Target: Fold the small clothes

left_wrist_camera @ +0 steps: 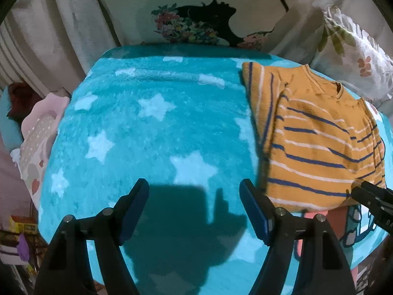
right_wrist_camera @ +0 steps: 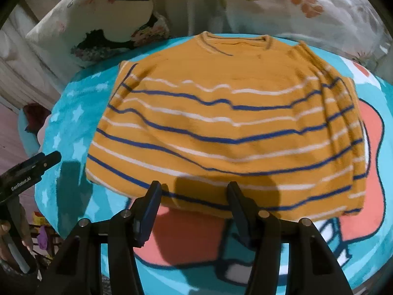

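Orange striped sweater [right_wrist_camera: 228,127] lying on a turquoise star-print blanket [left_wrist_camera: 152,132], neckline at twelve o'clock, hem at six, sides tucked inward into a rough rectangle. Blue and white stripes running across, a little wavy.

From the right wrist: whole front of the sweater, filling the middle; folded layers stacked along its three o'clock edge; hem overlapping a coral and white cartoon print [right_wrist_camera: 186,241] on the blanket. From the left wrist: only an oblique look at the sweater [left_wrist_camera: 316,142], pushed out to three o'clock, with one sleeve flap [left_wrist_camera: 258,86] folded out toward the open blanket, unseen from the other side. Wide stretch of bare starred blanket here, boxy shadow near six o'clock.

Floral pillows [right_wrist_camera: 307,7] behind the blanket at twelve o'clock, pale curtain folds [left_wrist_camera: 49,29] at ten, a pink patterned cushion [left_wrist_camera: 36,142] at nine, small clutter low at eight.

Left gripper [left_wrist_camera: 194,191] spread wide, holding nothing, hovering above bare blanket just beside the sweater's nine o'clock edge. Right gripper [right_wrist_camera: 194,191] also parted, empty, fingertips at the hem's edge at six o'clock; contact with the fabric impossible to judge.
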{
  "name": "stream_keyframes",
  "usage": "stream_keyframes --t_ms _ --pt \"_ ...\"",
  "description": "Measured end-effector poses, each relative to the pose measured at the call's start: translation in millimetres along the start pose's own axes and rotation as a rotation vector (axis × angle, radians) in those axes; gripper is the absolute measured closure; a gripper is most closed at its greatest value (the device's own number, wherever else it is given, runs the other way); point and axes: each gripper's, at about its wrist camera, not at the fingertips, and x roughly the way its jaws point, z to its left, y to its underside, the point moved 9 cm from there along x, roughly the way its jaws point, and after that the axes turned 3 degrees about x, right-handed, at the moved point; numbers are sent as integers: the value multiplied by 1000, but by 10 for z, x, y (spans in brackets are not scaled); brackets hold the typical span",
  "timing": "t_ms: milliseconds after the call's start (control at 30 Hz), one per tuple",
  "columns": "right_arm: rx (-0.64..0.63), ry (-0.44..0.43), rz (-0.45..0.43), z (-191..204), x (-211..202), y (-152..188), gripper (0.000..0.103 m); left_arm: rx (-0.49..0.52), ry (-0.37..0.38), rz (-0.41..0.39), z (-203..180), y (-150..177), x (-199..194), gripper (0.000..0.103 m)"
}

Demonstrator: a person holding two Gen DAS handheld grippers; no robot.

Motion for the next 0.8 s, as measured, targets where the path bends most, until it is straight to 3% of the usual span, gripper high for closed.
stream_keyframes --t_ms 233,333,467,667,800 --pt "-27 21 1 243 108 3 42 25 52 26 66 -117 184 28" --pt "-68 28 -16 406 116 10 42 20 154 33 9 -239 275 28" --pt "-167 51 -35 668 139 54 41 22 346 71 -195 -436 444 27" --pt "-369 132 -66 1128 285 194 41 129 490 82 -649 -718 632 27" --pt "-517 214 -104 1419 454 257 41 205 531 105 -949 -841 774 27"
